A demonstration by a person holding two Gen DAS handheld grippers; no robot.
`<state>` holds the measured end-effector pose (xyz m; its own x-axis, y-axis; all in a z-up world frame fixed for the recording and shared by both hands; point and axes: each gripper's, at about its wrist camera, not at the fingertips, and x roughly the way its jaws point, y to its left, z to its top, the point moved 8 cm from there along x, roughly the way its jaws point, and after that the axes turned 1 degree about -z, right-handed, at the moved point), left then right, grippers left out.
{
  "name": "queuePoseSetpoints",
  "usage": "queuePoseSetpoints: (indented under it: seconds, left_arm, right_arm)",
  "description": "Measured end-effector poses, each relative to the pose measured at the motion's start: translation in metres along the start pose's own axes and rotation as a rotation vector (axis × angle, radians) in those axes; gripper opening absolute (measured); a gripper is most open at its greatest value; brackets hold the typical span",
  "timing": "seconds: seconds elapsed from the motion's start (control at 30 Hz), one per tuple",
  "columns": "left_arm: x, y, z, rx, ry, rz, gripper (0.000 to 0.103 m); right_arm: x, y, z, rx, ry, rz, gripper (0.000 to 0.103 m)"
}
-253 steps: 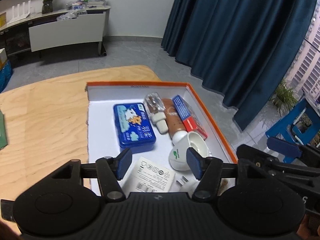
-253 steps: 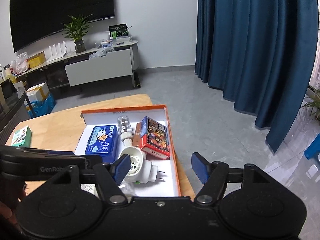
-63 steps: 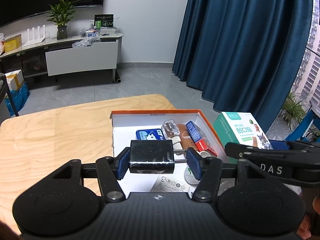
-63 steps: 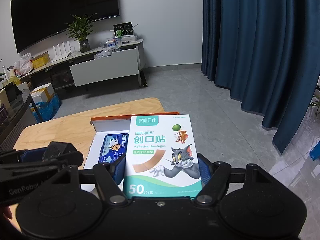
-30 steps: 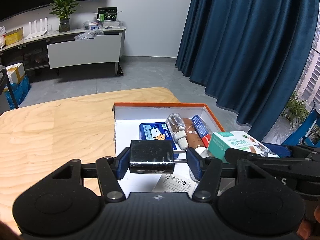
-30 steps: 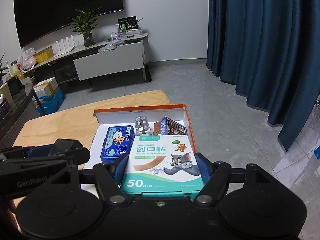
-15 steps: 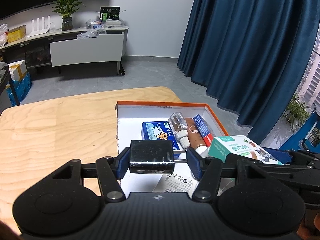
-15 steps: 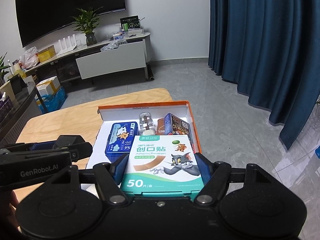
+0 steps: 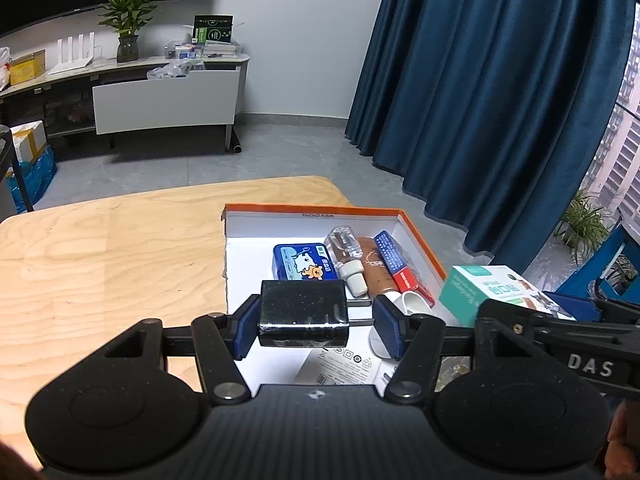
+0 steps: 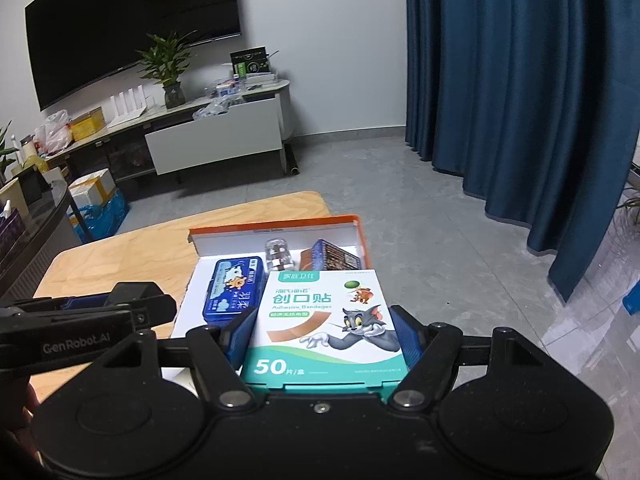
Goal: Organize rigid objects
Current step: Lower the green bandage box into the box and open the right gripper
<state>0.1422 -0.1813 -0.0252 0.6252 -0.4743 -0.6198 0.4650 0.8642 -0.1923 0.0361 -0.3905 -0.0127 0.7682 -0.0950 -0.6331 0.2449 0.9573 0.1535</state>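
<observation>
gripping a black block (image 9: 303, 314), left tongs (image 9: 316, 330) hide its prongs; right tongs (image 10: 324, 338) clamp the bandage box (image 10: 326, 326).

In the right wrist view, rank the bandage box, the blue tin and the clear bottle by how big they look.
1. bandage box, though held in the right claw nearest the camera, which inflates it
2. blue tin
3. clear bottle, partly hidden behind the box

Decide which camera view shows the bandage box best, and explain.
The right wrist view: the bandage box fills its middle, printed top readable, between the right claw pads. The left wrist view catches one corner at its right edge.
</observation>
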Motion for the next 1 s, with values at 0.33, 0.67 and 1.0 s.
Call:
queuePoseSetpoints:
  seconds: [0.33, 0.67, 1.0]
  left_arm:
    - [-0.001, -0.001, 0.0, -0.003, -0.001, -0.008, 0.061]
    - [-0.001, -0.006, -0.001, 0.007, 0.002, -0.025, 0.061]
    - [0.002, -0.012, -0.004, 0.021, 0.019, -0.045, 0.061]
  right_arm:
    - [-0.01, 0.002, -0.001, 0.002, -0.013, 0.016, 0.084]
    - [-0.007, 0.001, 0.008, 0.006, -0.027, 0.034, 0.084]
    - [0.015, 0.003, 0.022, 0.016, -0.017, 0.076, 0.084]
